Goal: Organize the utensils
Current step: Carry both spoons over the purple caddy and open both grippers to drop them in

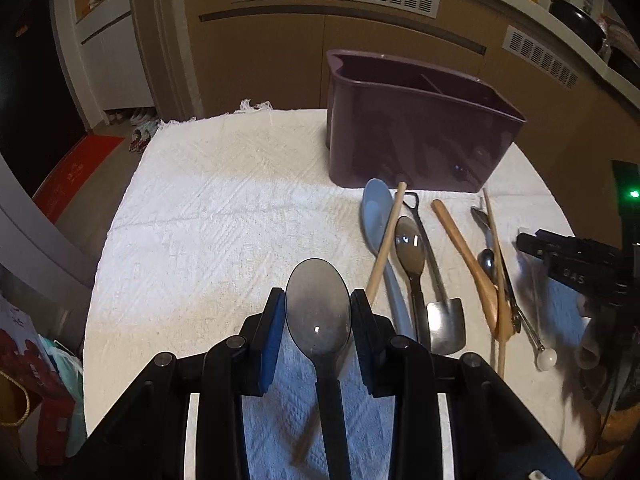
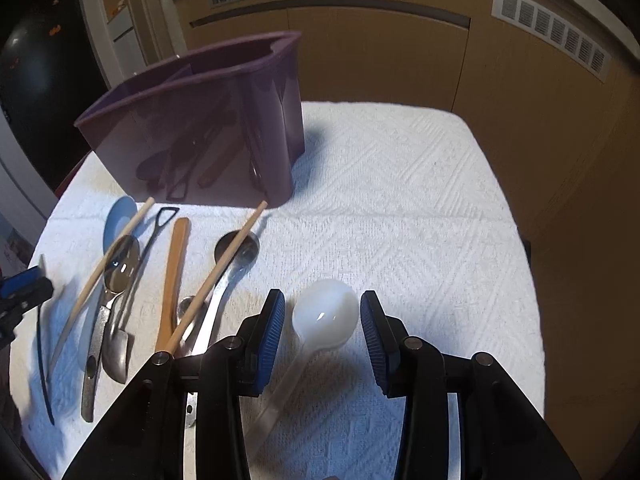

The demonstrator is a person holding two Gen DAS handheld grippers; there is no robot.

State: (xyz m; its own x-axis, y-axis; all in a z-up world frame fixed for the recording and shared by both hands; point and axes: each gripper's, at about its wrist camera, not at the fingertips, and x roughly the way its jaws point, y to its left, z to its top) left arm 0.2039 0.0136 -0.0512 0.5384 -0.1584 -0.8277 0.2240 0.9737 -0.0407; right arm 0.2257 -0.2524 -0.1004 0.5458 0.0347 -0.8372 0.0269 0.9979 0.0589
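Left wrist view, nearest first: the left hand-held gripper (image 1: 318,316) is clenched on the bowl of a smoky translucent plastic spoon (image 1: 318,308), its dark handle running back under the camera above the white towel (image 1: 208,216) that covers the desk. The pads pinch a curved, slick bowl from its edges, so I judge the spoon could pivot or squirt out if the squeeze eases, or swing handle-down when lifted.

In the right wrist view, the right hand-held gripper (image 2: 322,320) is released, jaws wide apart on either side of a white plastic spoon (image 2: 325,318) lying on the towel. Whether the pads touch it is unclear. Closing on that rounded bowl risks skidding it away rather than gripping it.

Farther out, the loose pile is tangled: a chopstick (image 1: 386,240) lies across the blue spoon (image 1: 378,216), and a second chopstick (image 1: 494,264) crosses the wooden spoon (image 1: 468,256) and metal pieces. Pulling one could drag its neighbours.

Farthest, the purple utensil caddy (image 1: 416,136) stands at the towel's back edge, divided inside. A long handle striking its rim could tip it or land in the wrong compartment.
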